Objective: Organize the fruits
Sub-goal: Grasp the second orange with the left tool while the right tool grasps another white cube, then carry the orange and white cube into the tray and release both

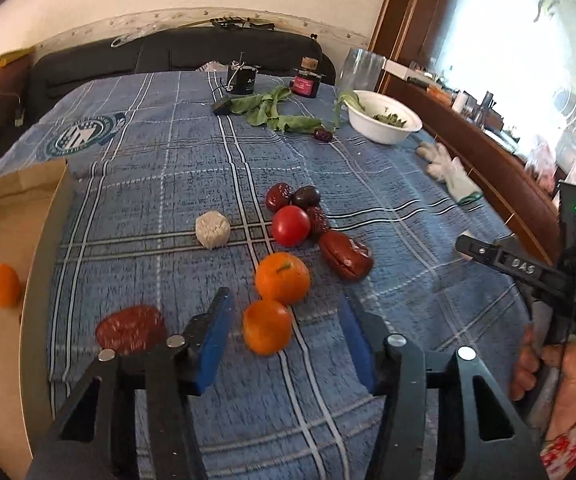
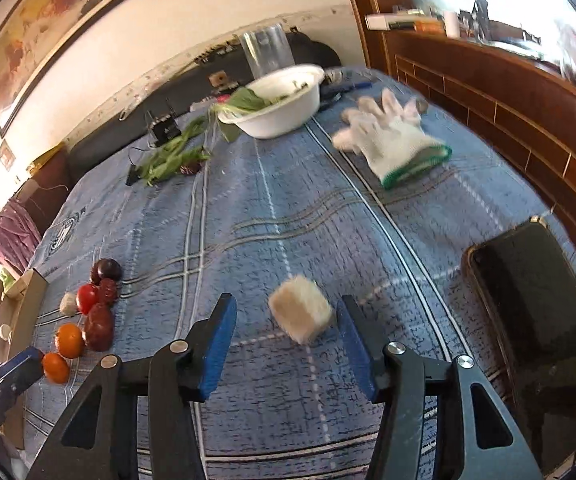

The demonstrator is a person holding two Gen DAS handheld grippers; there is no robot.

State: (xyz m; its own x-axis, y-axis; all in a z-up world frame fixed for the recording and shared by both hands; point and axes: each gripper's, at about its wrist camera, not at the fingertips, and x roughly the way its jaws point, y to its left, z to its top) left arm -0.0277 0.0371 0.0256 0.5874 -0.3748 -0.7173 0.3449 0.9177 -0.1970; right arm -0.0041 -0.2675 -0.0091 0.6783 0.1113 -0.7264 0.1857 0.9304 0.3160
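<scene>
In the left wrist view my left gripper point(image 1: 286, 320) is open just above the blue checked cloth point(image 1: 160, 160), and a small orange point(image 1: 267, 326) lies between its blue pads with a gap on each side. A second orange point(image 1: 283, 278), a tomato point(image 1: 291, 225), several dark red dates point(image 1: 346, 256) and a white lump point(image 1: 213, 229) lie just beyond. Another orange point(image 1: 4, 285) sits in the cardboard box point(image 1: 58, 216) at the left. My right gripper point(image 2: 287, 312) is open around a pale fuzzy cube point(image 2: 301, 314), which lies close to the right-hand pad.
A flat red slice point(image 1: 131, 328) lies left of the left gripper. At the far end are a white bowl point(image 2: 284, 120) with greens, loose leaves point(image 1: 272, 110), a glass jar point(image 2: 268, 50) and small bottles. A white glove point(image 2: 392, 140) and a black phone point(image 2: 536, 312) lie right, beside the wooden ledge.
</scene>
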